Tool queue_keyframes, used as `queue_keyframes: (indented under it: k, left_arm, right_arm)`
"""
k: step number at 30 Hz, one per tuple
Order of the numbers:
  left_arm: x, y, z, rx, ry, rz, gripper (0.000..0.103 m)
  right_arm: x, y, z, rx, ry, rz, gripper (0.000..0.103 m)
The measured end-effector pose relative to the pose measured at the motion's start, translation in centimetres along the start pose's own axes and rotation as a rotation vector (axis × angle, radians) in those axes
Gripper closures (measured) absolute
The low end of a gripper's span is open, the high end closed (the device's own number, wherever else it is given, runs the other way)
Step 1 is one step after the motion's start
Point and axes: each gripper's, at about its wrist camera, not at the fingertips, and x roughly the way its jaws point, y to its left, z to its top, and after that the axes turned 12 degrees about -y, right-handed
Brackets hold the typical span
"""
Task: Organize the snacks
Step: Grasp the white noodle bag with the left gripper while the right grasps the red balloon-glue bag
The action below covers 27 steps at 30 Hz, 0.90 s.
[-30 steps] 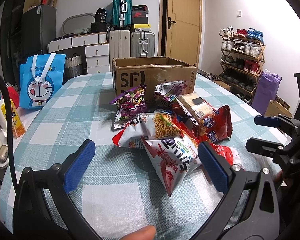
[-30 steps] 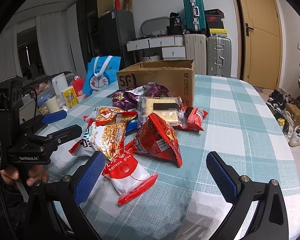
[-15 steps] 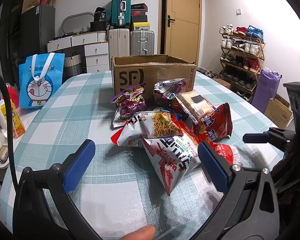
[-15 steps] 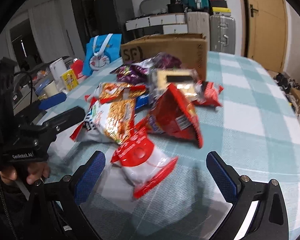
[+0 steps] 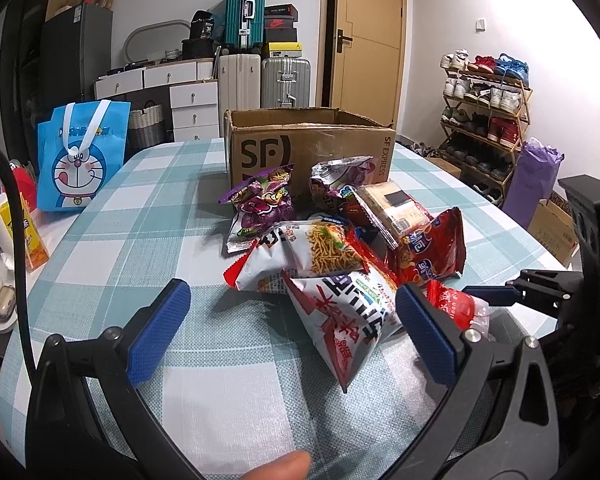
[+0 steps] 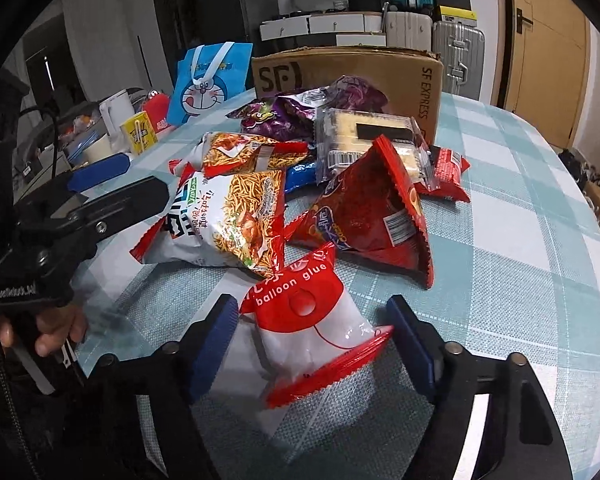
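Note:
A heap of snack bags lies on the checked table in front of a cardboard box (image 5: 308,148) (image 6: 360,68). At its near edge lies a red-and-clear "balloon glue" packet (image 6: 308,320) (image 5: 456,304), between the jaws of my right gripper (image 6: 312,324). Those jaws are closing; the pads stand at the packet's edges and do not visibly squeeze it. My left gripper (image 5: 292,332) hovers wide open over the table. A white noodle-snack bag (image 5: 348,308) (image 6: 228,216) pokes in beside its right pad. Behind lie a red triangular bag (image 6: 372,208) and a cracker pack (image 6: 364,136).
A blue cartoon tote bag (image 5: 80,156) and a yellow carton (image 5: 28,236) stand near the table's left edge. Purple snack bags (image 5: 264,200) lean by the box. A person's hand (image 6: 56,328) holds the left gripper. Suitcases, drawers and a shoe rack (image 5: 484,120) line the room.
My right gripper has dropped forward over the balloon glue packet and its jaws have narrowed around it. The left gripper has stayed in place, still wide open.

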Motion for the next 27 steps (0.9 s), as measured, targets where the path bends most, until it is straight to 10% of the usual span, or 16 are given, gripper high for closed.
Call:
queue_keyframes:
  k: [4,14,27]
  left_arm:
    - [0.4,-0.2,0.0,0.011,0.018,0.004,0.001]
    - [2.3,-2.0,0.2,0.042,0.132,-0.024,0.001]
    - [5.9,-3.7,-0.3,-0.008,0.243,-0.109,0.037]
  right_arm:
    - [-0.7,-0.4,-0.2,0.024,-0.018,0.041,0.048]
    - [-4.1,-2.2,-0.2,0.077,-0.135,0.073,0.05]
    - [-5.0,-3.4,-0.1,0.104,-0.162,0.071,0.05]
